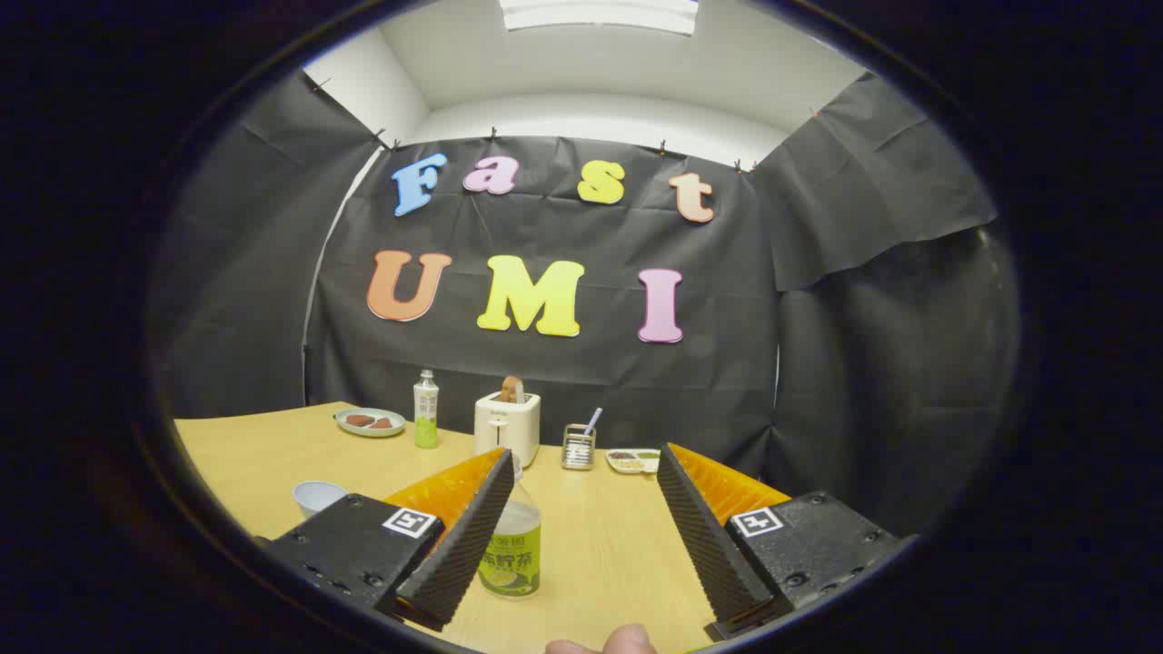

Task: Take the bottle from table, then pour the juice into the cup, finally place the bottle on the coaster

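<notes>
Gripper [581, 509]: fingers spread wide, nothing held, neither finger pressing on anything.

Juice bottle [511, 549]: stands upright on the wooden table [600, 536], close in, just inside the left finger [459, 536] — that finger's edge crosses in front of the bottle's left side, so contact there cannot be ruled out or confirmed. The right finger [704, 536] is well apart from it. The bottle therefore sits off-centre in the gap, toward the left finger rather than midway. Long axis vertical, neck pointing up; the cap end is partly hidden behind the left fingertip. Clear upper body, green-and-yellow label lower down.

Judgement: the step in hand is the approach to the pick. The coming move turns on that leftward offset — the gripper would need to shift left and ease forward so the bottle centres between the fingers before closing across its body, square to the vertical axis.

Other items, all placed from the bottle: a pale cup [318, 497] to its left, beside the left finger's housing; a white toaster [507, 425] beyond it; a second green-labelled bottle [425, 410] and a plate of food [370, 421] beyond and to the left; a metal grater [578, 446] and a small dish [634, 460] beyond and to the right. A coaster could not be identified. A fingertip [627, 641] of the person shows below the fingers.
</notes>
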`<state>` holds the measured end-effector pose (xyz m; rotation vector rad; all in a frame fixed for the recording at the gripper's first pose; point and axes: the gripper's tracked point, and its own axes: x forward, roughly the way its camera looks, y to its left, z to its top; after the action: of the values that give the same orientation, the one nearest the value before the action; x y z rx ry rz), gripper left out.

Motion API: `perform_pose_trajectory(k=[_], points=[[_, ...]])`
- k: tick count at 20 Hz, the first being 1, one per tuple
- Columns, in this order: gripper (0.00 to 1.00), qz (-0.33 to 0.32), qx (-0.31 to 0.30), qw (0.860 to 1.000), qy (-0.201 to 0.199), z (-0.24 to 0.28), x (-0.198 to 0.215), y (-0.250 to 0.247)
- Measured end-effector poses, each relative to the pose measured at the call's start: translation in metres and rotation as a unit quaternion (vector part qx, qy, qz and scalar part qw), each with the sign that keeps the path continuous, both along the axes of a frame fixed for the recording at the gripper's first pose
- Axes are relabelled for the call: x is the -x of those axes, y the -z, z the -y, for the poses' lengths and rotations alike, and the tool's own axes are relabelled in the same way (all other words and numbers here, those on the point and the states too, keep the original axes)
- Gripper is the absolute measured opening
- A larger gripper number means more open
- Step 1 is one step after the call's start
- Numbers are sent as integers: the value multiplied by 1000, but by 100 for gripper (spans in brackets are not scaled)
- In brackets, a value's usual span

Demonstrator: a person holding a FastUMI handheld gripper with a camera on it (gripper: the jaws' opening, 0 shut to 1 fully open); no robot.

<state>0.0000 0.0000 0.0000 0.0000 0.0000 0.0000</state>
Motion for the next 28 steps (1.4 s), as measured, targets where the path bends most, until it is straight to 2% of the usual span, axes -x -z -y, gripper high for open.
perform_pose_trajectory(k=[14,19,23,26,28], points=[[100,-11,-13,1000,1,6,7,9],[100,-21,-18,999,-30,-12,9,16],[100,-45,-17,996,-76,-31,12,35],[100,-55,-25,994,-95,-37,12,49],[100,-63,-20,994,-92,-38,10,63]])
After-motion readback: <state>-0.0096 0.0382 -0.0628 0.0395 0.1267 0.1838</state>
